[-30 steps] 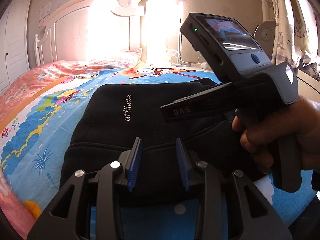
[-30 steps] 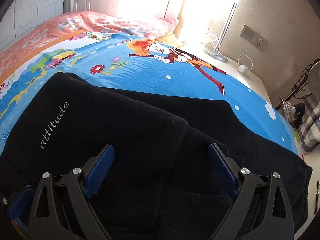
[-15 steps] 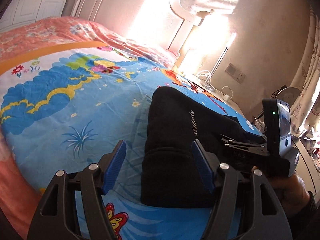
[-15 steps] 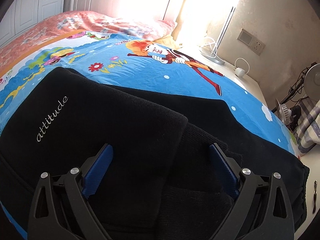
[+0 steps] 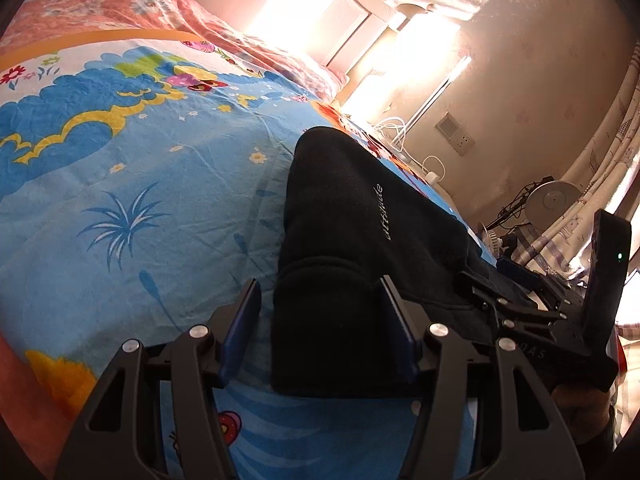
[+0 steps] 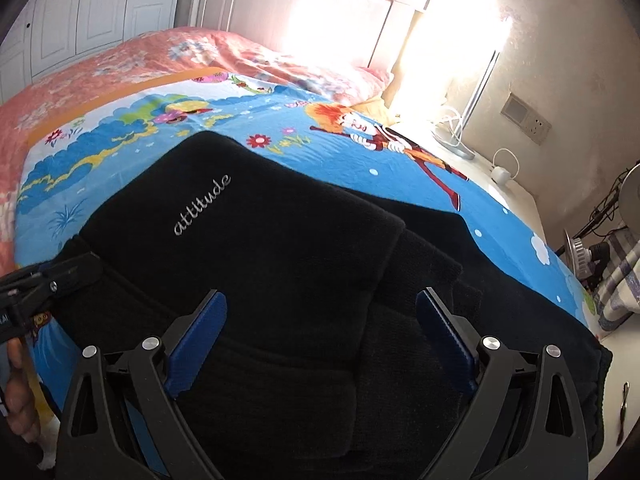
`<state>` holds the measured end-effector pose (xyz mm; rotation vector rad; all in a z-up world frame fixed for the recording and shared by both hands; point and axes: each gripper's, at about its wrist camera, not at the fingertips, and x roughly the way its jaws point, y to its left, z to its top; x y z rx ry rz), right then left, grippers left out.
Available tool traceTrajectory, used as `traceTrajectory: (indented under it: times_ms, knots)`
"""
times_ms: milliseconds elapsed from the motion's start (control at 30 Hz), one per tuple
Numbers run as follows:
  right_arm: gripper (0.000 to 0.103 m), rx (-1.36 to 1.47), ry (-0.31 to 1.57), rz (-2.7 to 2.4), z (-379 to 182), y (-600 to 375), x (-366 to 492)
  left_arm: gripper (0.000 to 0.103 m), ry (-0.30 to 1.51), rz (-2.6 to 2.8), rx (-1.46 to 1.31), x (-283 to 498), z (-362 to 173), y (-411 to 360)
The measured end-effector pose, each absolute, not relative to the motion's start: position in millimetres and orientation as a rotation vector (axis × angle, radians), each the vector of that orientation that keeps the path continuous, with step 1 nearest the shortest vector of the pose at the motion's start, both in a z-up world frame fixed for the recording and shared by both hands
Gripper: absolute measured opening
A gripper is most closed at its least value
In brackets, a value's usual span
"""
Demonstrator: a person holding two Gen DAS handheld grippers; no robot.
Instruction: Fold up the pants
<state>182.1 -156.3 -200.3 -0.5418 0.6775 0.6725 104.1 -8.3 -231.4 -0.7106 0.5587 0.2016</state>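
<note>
Right wrist view reads the pale script "attitude" (image 6: 203,205) stitched on the black pants (image 6: 280,264), which lie folded on the bed (image 6: 400,184) over its blue cartoon sheet. From the left wrist, the same word runs lengthwise up the fabric, and the letters "DAS" (image 5: 532,353) show faintly on the right claw's (image 5: 476,292) body. The pants' long axis runs from the near edge of the bed toward the far headboard (image 6: 256,4), with a second folded layer spreading out to the right. The left claw (image 5: 320,320) stands spread, its jaws having just eased inward, astride the pants' near left corner without pressing it. The right claw (image 6: 320,320) is spread wide above the cloth, pinching nothing. Open sheet lies left and far of the pants; the bed's right edge runs close beside them.
</note>
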Motion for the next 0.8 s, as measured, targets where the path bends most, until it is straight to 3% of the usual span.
traceTrajectory:
  times_ms: [433,633,800]
  knots:
    - [0.095,-0.243,0.924,0.677,-222.6,-227.4,217.2,0.059,0.598,0.151,-0.785,108.2,-230.1,-12.7]
    - [0.097,-0.272,0.902,0.658,-223.6,-221.8,211.9,0.052,0.587,0.106,-0.888,102.7,-233.8,-1.7]
    - [0.098,-0.269,0.898,0.653,-223.6,-222.8,210.6,0.055,0.594,0.114,-0.896,102.3,-233.0,-2.8]
